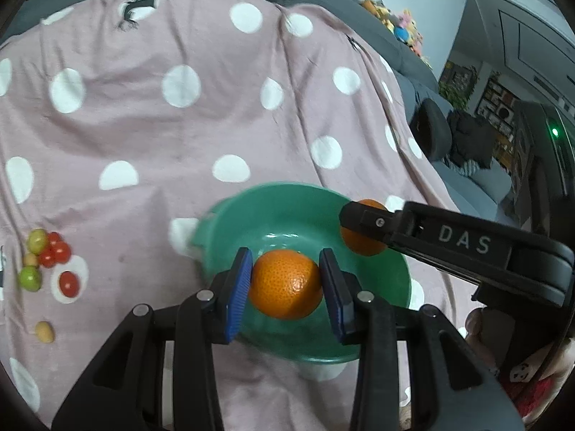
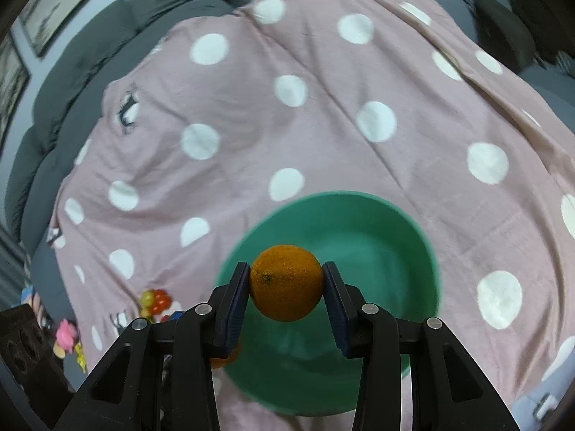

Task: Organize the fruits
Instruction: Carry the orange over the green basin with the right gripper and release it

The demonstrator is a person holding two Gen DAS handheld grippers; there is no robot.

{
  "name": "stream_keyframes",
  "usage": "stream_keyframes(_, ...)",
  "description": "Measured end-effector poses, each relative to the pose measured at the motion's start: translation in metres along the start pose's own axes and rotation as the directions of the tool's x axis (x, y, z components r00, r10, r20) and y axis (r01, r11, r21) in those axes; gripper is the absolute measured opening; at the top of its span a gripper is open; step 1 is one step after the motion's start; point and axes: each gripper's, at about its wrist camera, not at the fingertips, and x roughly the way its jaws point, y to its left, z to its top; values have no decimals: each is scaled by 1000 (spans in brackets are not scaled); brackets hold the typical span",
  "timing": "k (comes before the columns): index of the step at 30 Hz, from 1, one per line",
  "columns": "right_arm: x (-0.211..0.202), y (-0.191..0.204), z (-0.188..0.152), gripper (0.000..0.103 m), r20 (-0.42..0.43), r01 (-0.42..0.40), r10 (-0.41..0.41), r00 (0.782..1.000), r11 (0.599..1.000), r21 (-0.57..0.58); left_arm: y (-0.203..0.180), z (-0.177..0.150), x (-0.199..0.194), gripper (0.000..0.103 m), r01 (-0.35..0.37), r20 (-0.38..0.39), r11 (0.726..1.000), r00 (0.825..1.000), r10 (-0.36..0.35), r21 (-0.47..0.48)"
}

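Observation:
My left gripper [image 1: 285, 283] is shut on an orange [image 1: 285, 285] and holds it above the inside of a green bowl [image 1: 287, 204]. My right gripper [image 2: 286, 289] is shut on a second orange [image 2: 286, 283] and holds it over the same green bowl [image 2: 359, 222], near its left rim. In the left wrist view the right gripper [image 1: 350, 221] reaches in from the right over the bowl's right rim with its orange [image 1: 363, 242]. A slice of the left gripper's orange [image 2: 224, 359] shows low in the right wrist view.
The bowl stands on a pink blanket with white dots [image 1: 179, 125] spread over a grey sofa [image 1: 406, 57]. A cluster of small red, green and yellow fruits [image 1: 46, 258] lies on the blanket to the left. Plush toys [image 1: 399, 25] sit on the sofa back.

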Motion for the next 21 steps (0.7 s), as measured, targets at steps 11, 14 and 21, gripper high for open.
stream_keyframes(11,16,-22,0,43,-63,67,-64,996,997,38,-11,-10,30,38,28,-78,1000,997,-28,-1)
stream_keyframes(14,17,-24,0,43,-66,80,-77,995,996,39,-12,-12,33,38,20,-85,1000,996,-20,-3)
stream_keyframes(21,19,-26,1,43,-74,87,-84,994,995,43,-11,-12,37,39,30,-99,1000,995,-30,-9)
